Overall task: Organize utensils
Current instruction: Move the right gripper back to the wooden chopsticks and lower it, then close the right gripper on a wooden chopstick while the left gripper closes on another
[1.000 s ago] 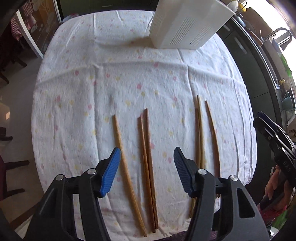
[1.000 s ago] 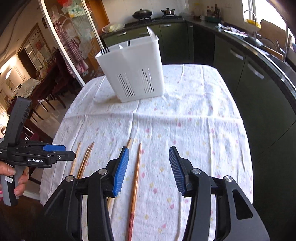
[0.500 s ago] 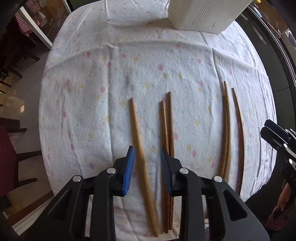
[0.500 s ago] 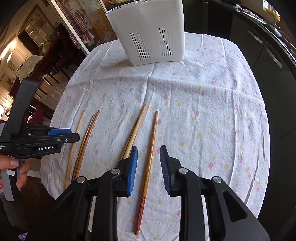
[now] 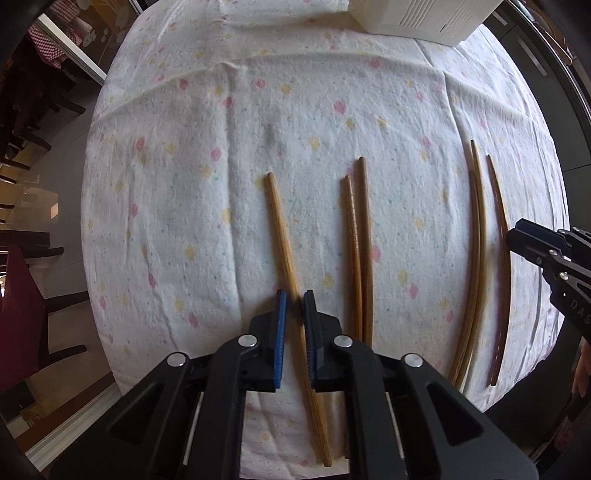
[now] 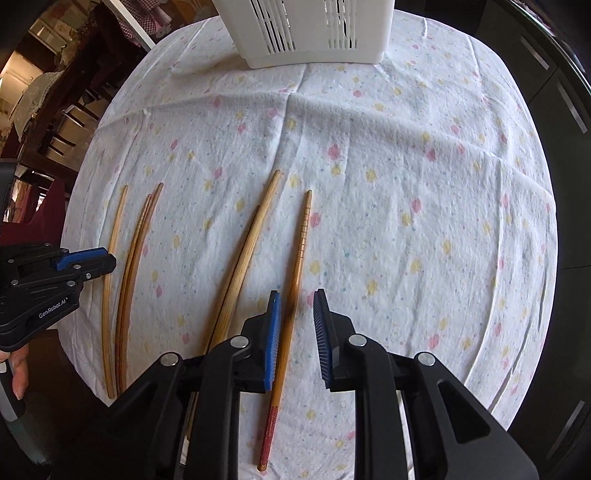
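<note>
- My left gripper (image 5: 293, 314): jaws closed, seemingly pinching the lone bamboo chopstick (image 5: 282, 236), lower centre.
- My right gripper (image 6: 297, 321): jaws closing around the red-tipped chopstick (image 6: 295, 273), not yet gripping.

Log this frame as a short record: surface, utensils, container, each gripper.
surface: flowered cloth
utensils: six chopsticks lying loose on the cloth
container: white slotted holder at the far edge
left gripper: shut on the leftmost chopstick
right gripper: closing, rightmost chopstick between the jaws, a gap on its right side
</note>
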Demonstrator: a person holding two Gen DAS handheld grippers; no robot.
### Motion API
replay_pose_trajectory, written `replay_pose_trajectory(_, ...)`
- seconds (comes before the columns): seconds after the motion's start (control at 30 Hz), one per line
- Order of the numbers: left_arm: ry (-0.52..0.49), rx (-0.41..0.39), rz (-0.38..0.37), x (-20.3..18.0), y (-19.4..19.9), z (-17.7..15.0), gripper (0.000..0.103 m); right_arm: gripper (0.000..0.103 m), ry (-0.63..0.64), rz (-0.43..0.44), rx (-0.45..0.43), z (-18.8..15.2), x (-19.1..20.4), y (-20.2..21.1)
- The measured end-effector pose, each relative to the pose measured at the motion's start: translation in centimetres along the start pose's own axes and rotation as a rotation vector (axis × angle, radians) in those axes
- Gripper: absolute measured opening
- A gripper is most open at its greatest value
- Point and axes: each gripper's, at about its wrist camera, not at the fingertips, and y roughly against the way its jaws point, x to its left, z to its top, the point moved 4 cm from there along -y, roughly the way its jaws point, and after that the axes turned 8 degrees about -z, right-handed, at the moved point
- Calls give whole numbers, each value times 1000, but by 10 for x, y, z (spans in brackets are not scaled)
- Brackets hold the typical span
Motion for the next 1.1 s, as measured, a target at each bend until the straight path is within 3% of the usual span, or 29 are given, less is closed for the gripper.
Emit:
replay_pose_trajectory(0.33, -29, 13, -2, -2, 0, -3, 8, 19, 43, -82, 47, 10, 22, -8)
replay_pose_trajectory(0.47, -40, 12, -10, -2, 1, -5, 8, 16, 44, -39, 32, 16, 40, -1)
replay_pose_trajectory(0.73, -57, 5, -5, -3, 0, -6, 8, 14, 6, 16, 85, 23, 55, -13)
replay_pose_trajectory(1.1, -67, 8, -10, -1, -1, -5, 8, 14, -15, -18, 124, 34, 53, -22)
